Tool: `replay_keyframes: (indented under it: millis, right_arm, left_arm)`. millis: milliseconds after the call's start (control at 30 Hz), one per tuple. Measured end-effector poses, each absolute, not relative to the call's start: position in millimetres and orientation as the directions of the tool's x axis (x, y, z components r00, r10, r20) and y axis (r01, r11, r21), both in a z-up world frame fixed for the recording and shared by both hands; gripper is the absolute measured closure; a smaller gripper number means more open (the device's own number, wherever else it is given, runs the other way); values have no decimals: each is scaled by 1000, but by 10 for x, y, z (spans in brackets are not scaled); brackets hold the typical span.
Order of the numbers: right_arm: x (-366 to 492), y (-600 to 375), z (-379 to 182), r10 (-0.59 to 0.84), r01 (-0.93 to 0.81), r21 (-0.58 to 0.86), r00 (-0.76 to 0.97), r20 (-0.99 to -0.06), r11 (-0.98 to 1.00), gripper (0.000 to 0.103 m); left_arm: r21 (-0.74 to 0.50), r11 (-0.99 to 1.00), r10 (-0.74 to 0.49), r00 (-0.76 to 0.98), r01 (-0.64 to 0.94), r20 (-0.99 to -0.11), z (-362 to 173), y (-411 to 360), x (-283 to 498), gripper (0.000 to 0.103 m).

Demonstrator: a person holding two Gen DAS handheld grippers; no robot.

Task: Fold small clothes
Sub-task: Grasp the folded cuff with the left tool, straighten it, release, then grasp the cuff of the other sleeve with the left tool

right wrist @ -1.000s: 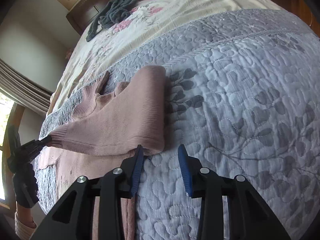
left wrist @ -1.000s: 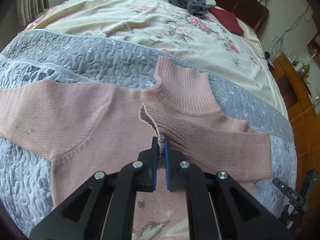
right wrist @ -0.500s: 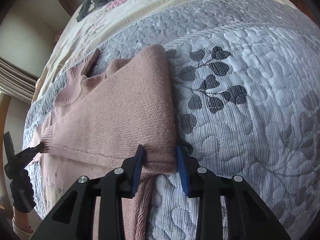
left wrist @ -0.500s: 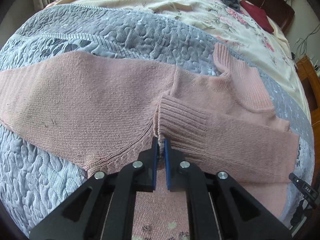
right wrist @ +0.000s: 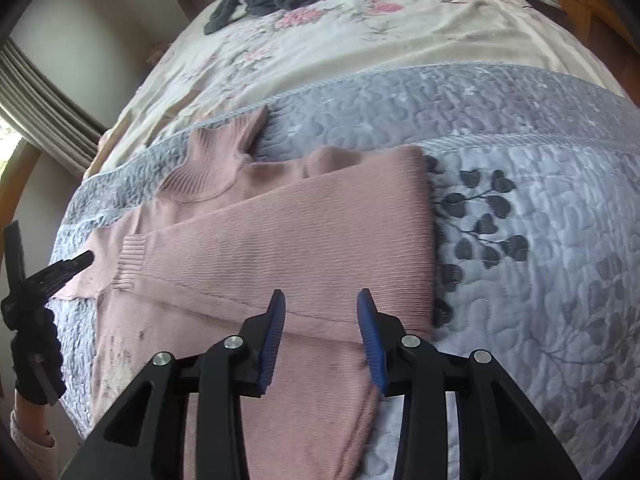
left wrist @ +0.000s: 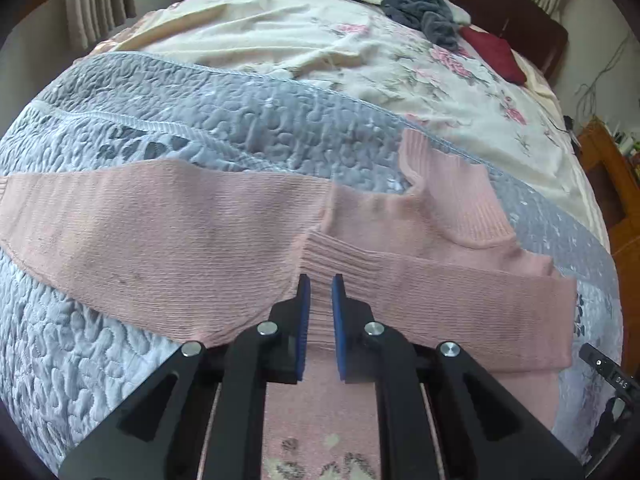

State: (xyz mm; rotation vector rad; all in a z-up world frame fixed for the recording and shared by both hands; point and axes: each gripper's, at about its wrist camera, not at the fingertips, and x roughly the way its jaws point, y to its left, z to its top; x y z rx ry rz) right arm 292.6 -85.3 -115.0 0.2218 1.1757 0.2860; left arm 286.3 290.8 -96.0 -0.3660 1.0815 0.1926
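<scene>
A small pink knit sweater (left wrist: pixel 168 248) lies flat on the grey quilt, its ribbed collar (left wrist: pixel 456 196) pointing up the bed. One sleeve (left wrist: pixel 460 304) is folded across the body, its ribbed cuff (left wrist: pixel 320 256) just ahead of my left gripper (left wrist: pixel 319 284). That gripper is open, blue pads a small way apart over the cuff. The other sleeve stretches out to the left. In the right wrist view the folded sleeve (right wrist: pixel 288 248) crosses the sweater, and my right gripper (right wrist: pixel 321 300) hovers open above its lower edge. The left gripper (right wrist: pixel 52 276) shows at the left edge there.
The grey quilt (left wrist: pixel 248 120) covers the near bed; a cream floral sheet (left wrist: pixel 400 68) lies beyond. Dark grey clothes (left wrist: pixel 408 0) and a red garment (left wrist: pixel 492 48) sit near the headboard. Wooden furniture (left wrist: pixel 608 172) stands at the right, curtains (left wrist: pixel 96 12) at the left.
My left gripper has opened and let go of the sleeve cuff, which now lies flat on the sweater. My right gripper has shifted left over the folded sleeve and opened wider.
</scene>
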Motion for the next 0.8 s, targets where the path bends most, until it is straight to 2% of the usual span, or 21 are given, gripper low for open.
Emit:
replay_keyframes:
  millis: [167, 333, 533, 633, 667, 700, 767, 800]
  right_arm:
    - [2977, -563, -1435, 321, -117, 299, 295, -900, 947, 65]
    - [2982, -571, -1729, 306, -93, 292, 266, -914, 952, 66]
    - [3009, -553, -1791, 297, -85, 285, 266, -917, 955, 66]
    - [3000, -522, -1627, 288, -75, 279, 262, -921, 957, 64]
    - [2968, -507, -1530, 312, -86, 300, 274, -910, 950, 64]
    - [2914, -480, -1433, 339, -106, 322, 286, -896, 941, 62]
    - [2793, -376, -1262, 363, -150, 332, 300, -882, 931, 55]
    - [2731, -312, -1200, 372, -177, 332, 301, -878, 927, 53]
  left_arm:
    - [-201, 937, -76, 396, -286, -915, -1319, 2583, 3010, 92]
    - [-206, 929, -95, 339, -307, -936, -1740, 2622, 3006, 92]
    - [-245, 916, -130, 344, -318, -930, -1772, 2691, 2986, 92]
    - [-254, 910, -135, 342, -328, -930, -1629, 2726, 2940, 91]
    - [-268, 904, -139, 365, -333, -921, -1536, 2777, 2881, 81]
    - [-283, 901, -140, 396, -330, -907, -1435, 2843, 2808, 62]
    - [-264, 904, -93, 448, -336, -889, -1242, 3055, 2642, 39]
    - [-249, 904, -66, 463, -347, -884, -1164, 3199, 2546, 38]
